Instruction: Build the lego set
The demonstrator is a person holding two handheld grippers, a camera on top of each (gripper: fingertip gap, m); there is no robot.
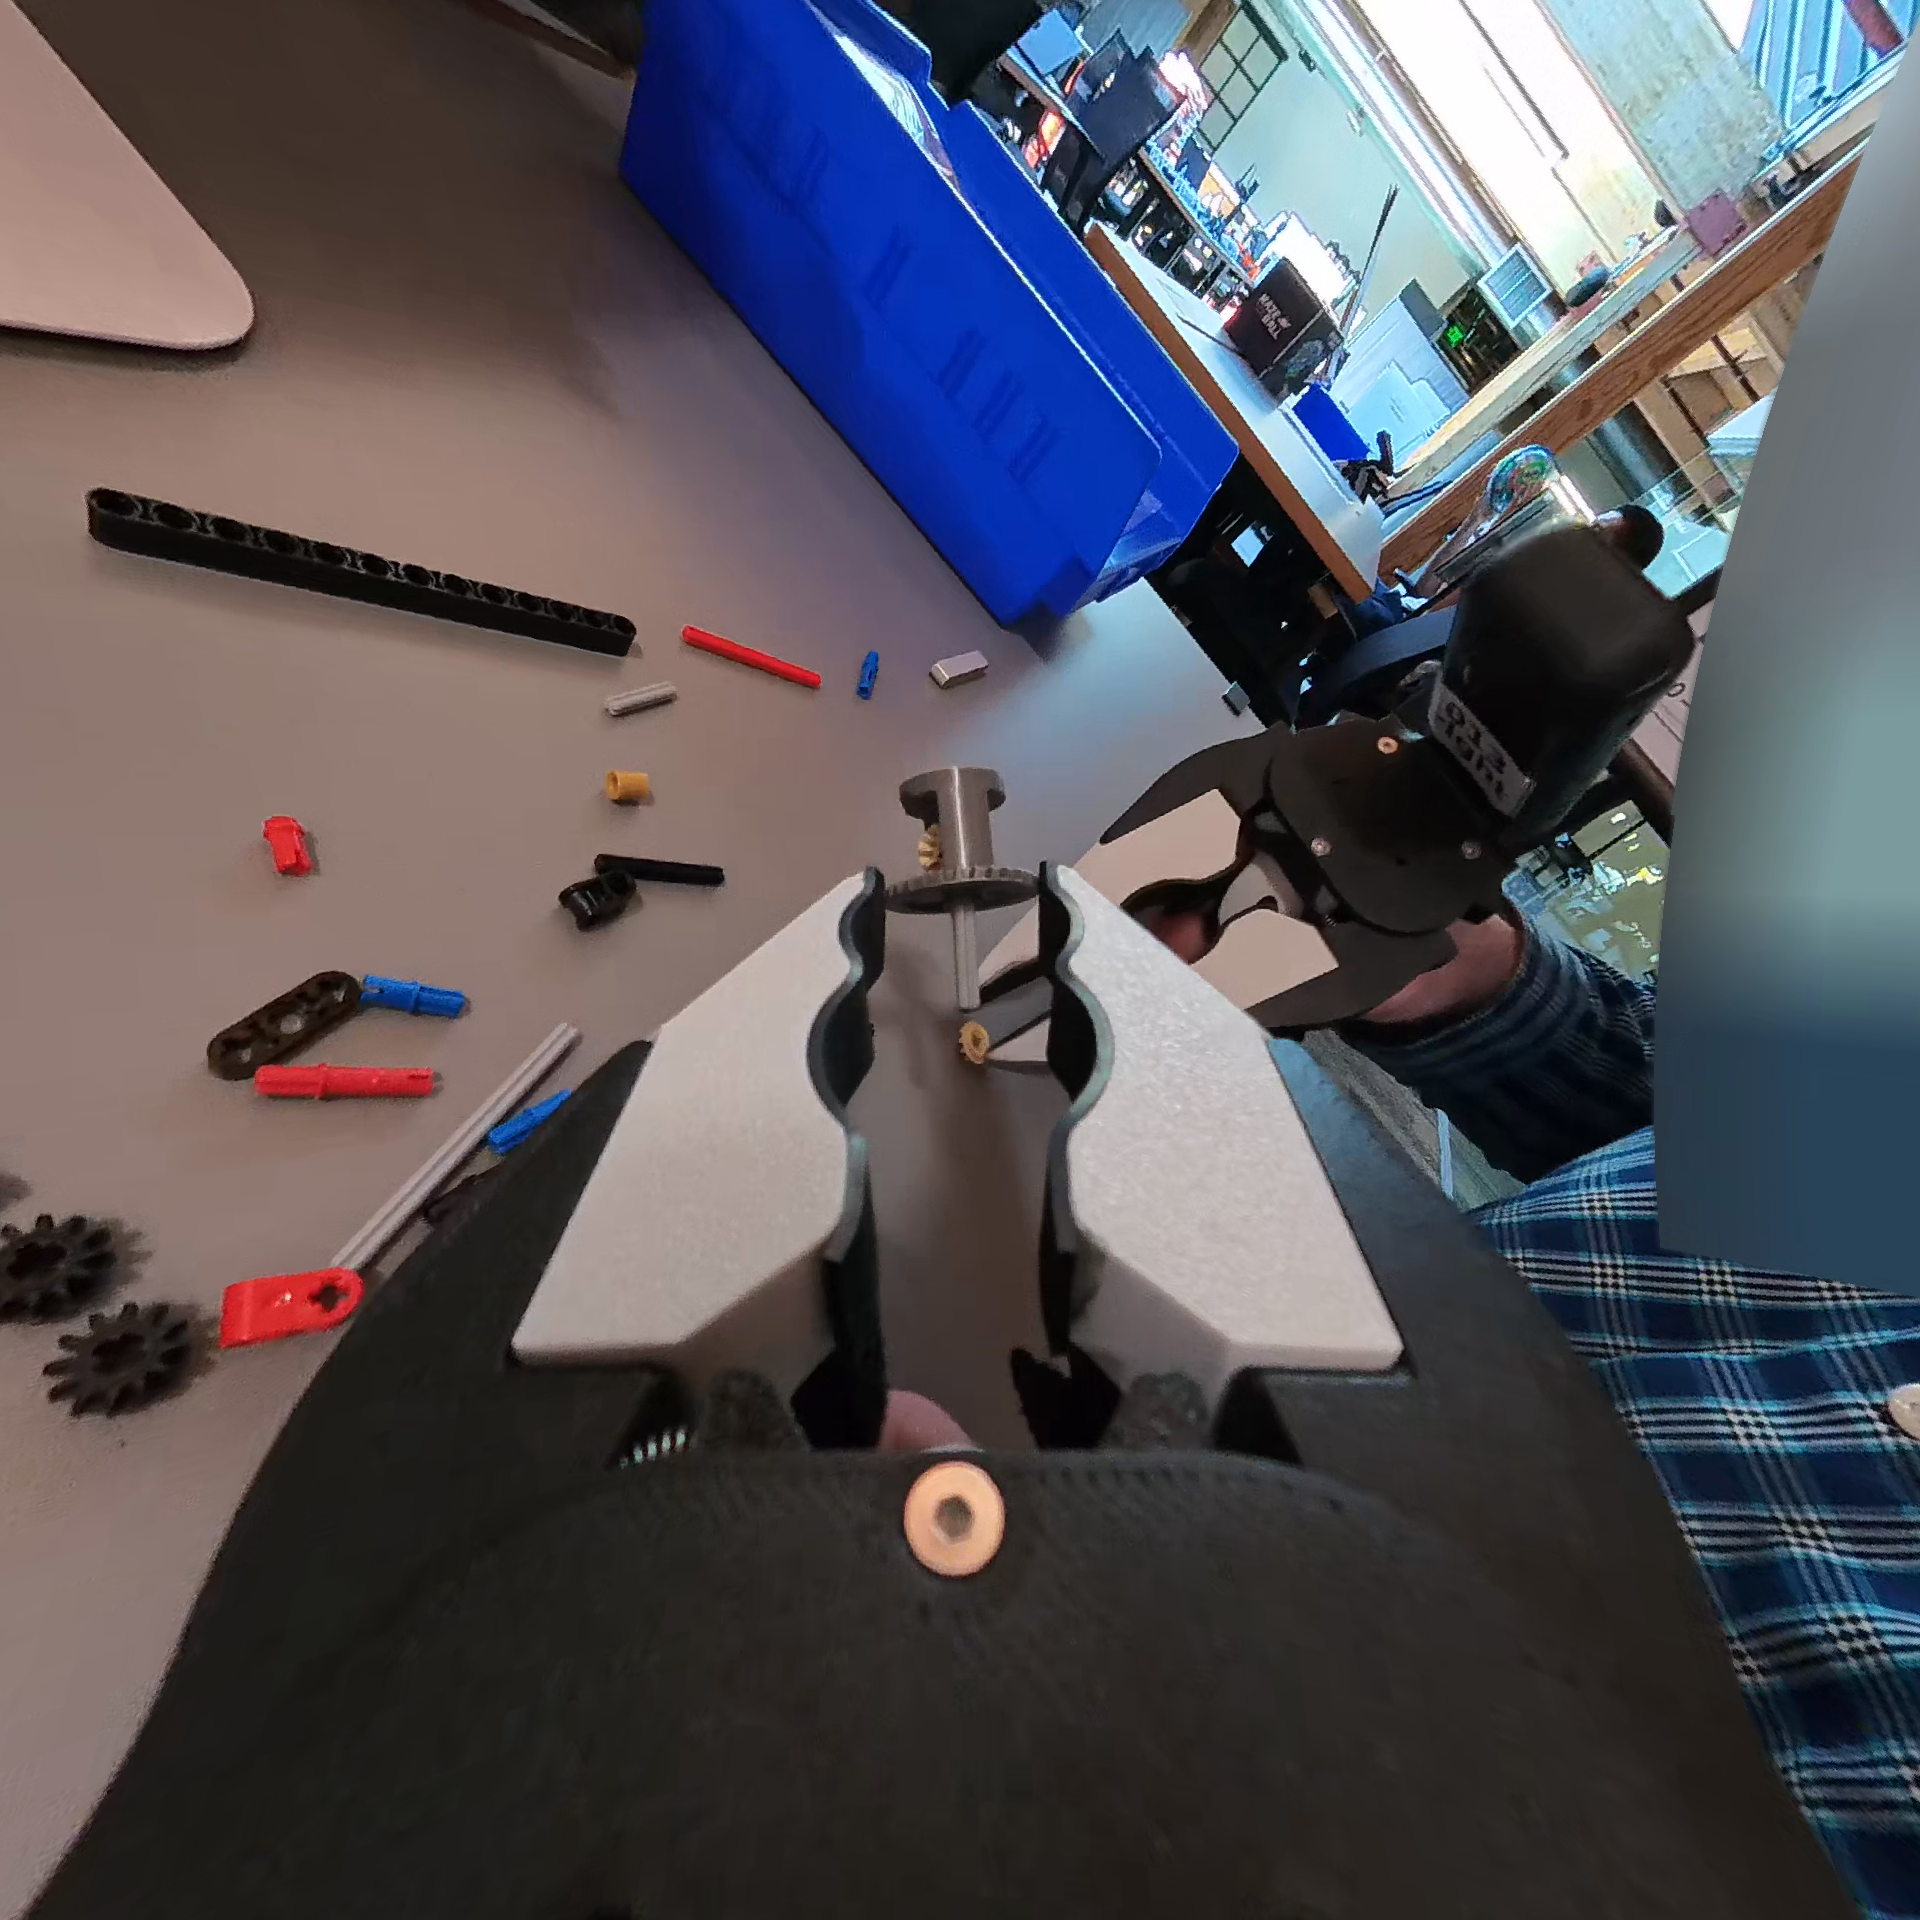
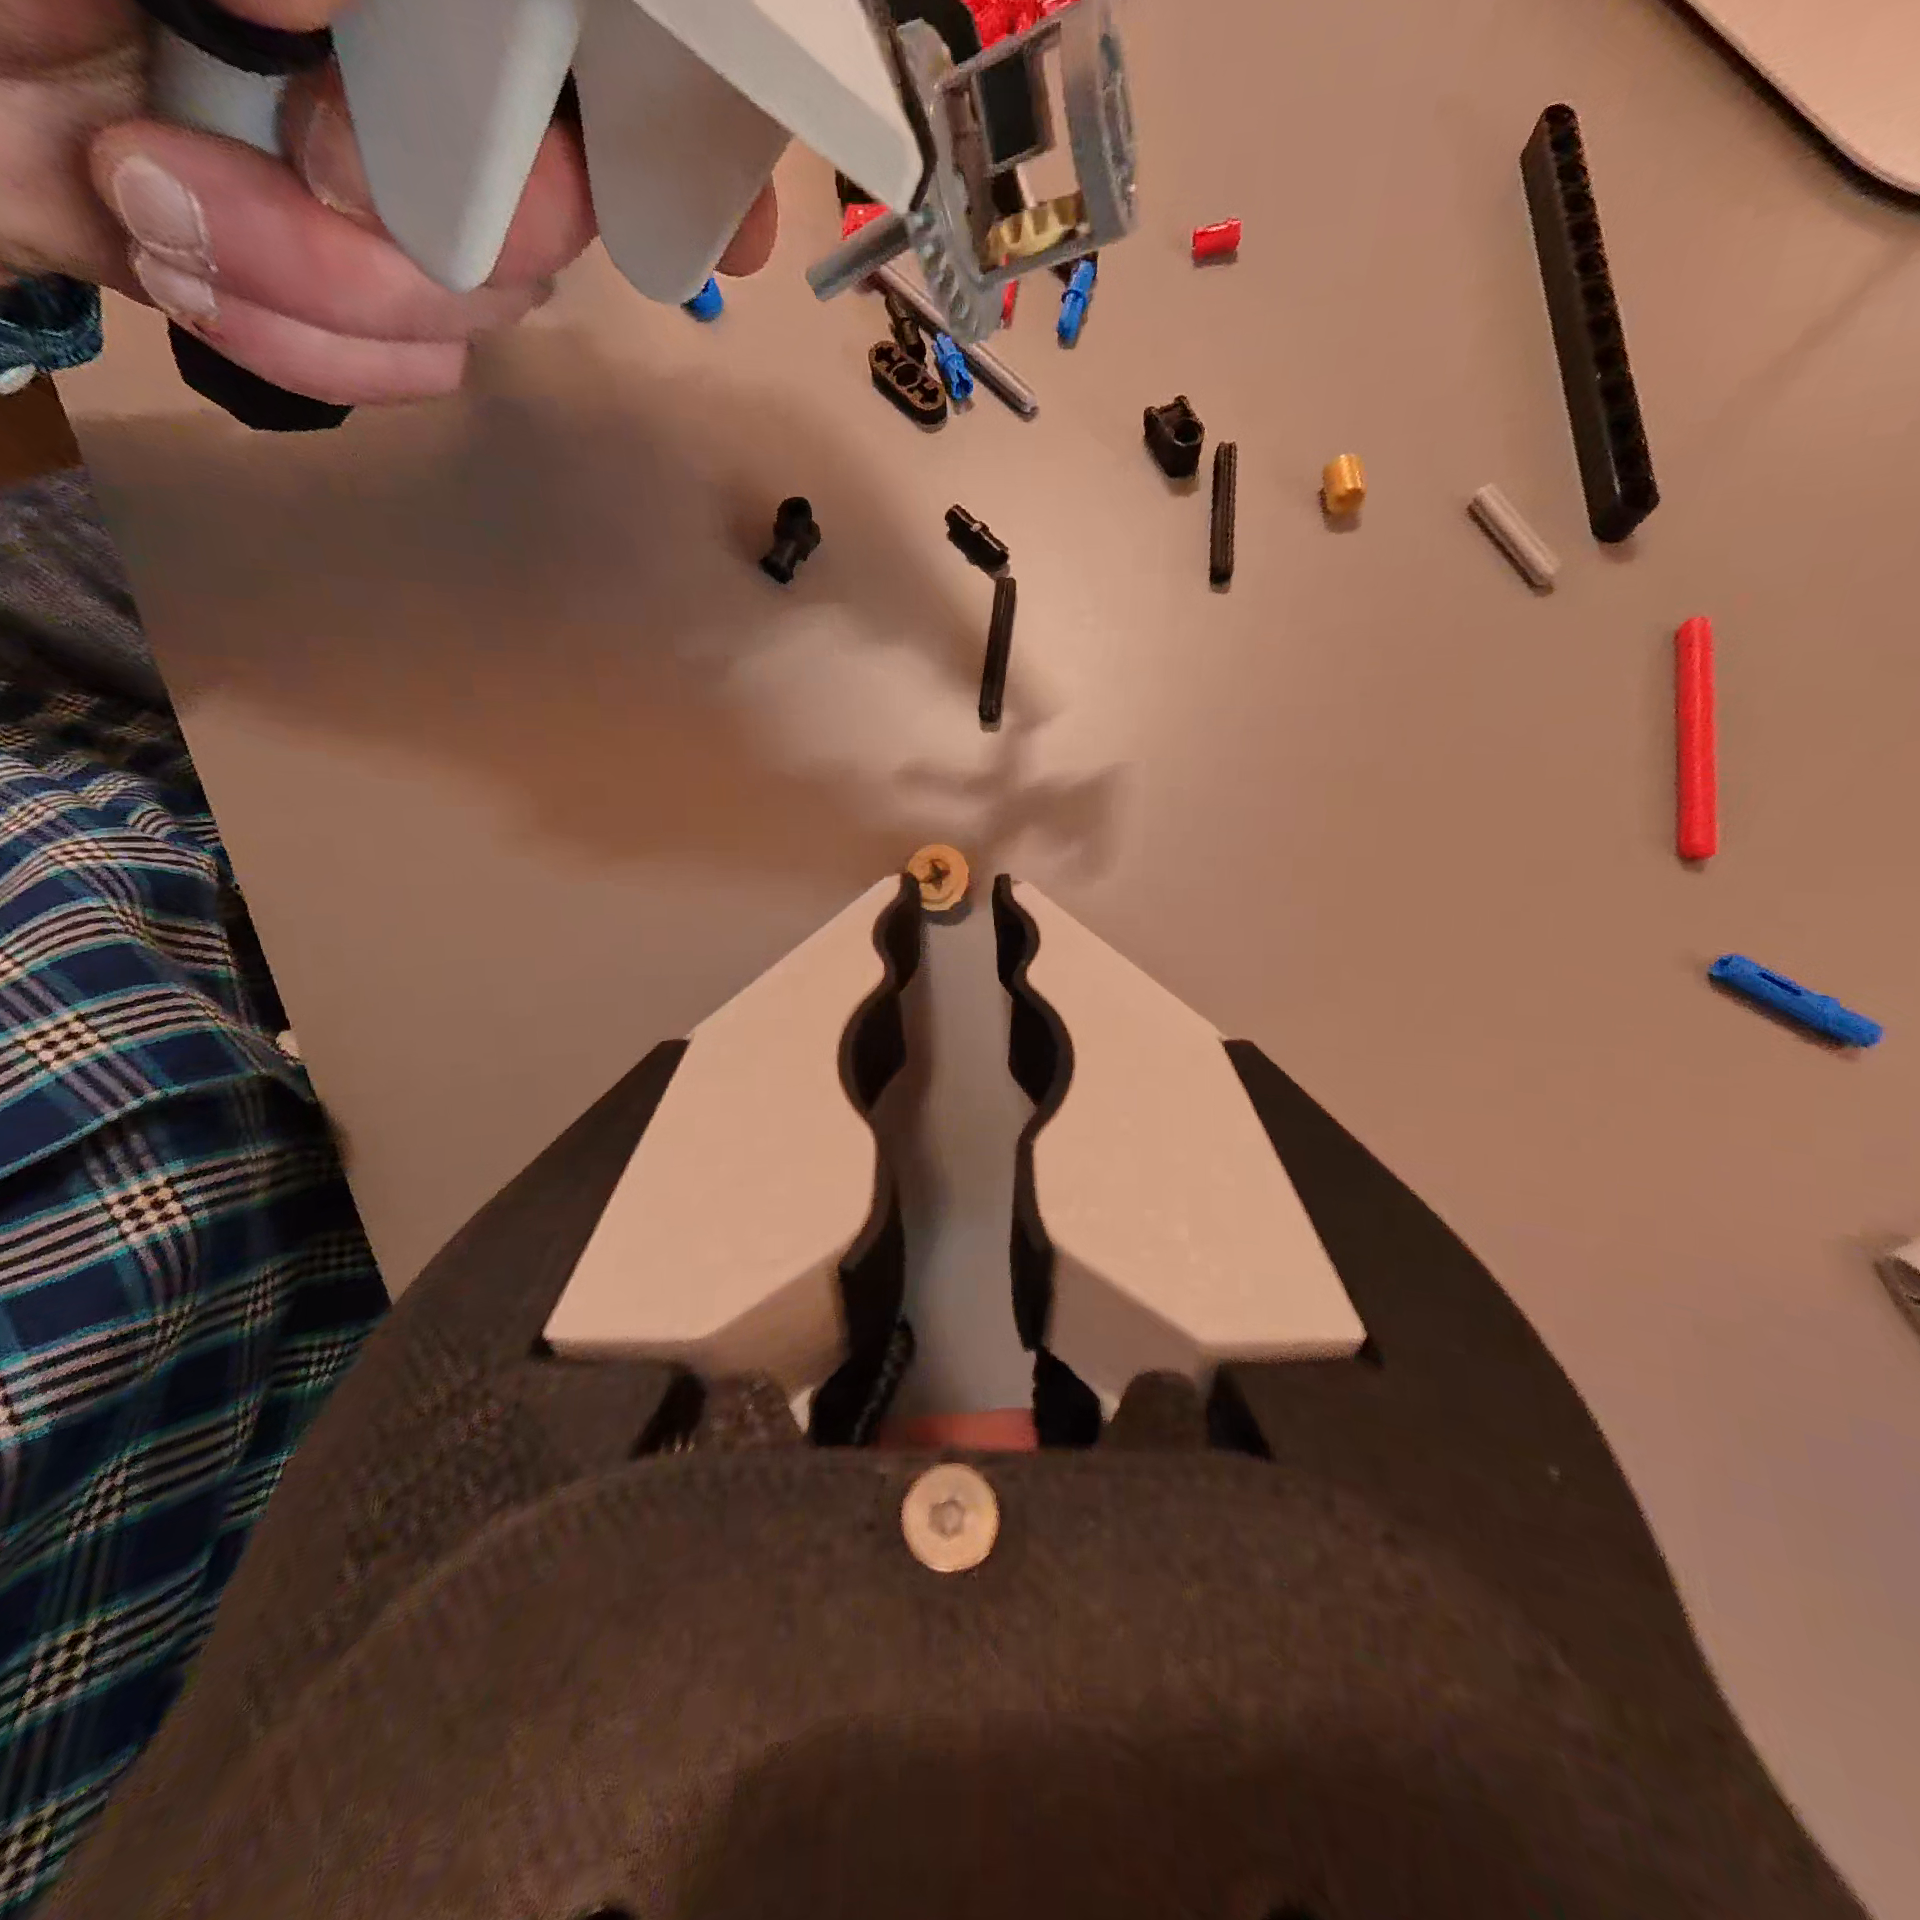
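Note:
My left gripper point(image 1: 961, 883) is shut on a grey differential assembly point(image 1: 951, 831), a housing with a ring gear, an axle and a tan gear inside, held above the table. It shows at the top of the right wrist view point(image 2: 1039, 135). My right gripper point(image 2: 948, 883) is low over the table, its jaws a narrow gap apart around a small tan bevel gear point(image 2: 938, 878). The gear touches the left fingertip point(image 2: 902, 914) and stands clear of the other. In the left wrist view the gear point(image 1: 974, 1039) sits just below the assembly's axle.
Loose parts lie on the grey table: a long black beam point(image 1: 358, 571), a red axle point(image 2: 1696, 738), a blue pin point(image 2: 1792, 1000), a yellow bush point(image 2: 1340, 483), black axles, black gears point(image 1: 120, 1359). A blue bin point(image 1: 904, 301) stands at the back. A pale flat base point(image 1: 104, 260) is far left. The tips of one gripper are about 9 centimetres away from the tips of the other. The yellow bush point(image 2: 1340, 483) is about 8 centimetres from my left fingertips. Look for it in the left wrist view point(image 1: 635, 787) too.

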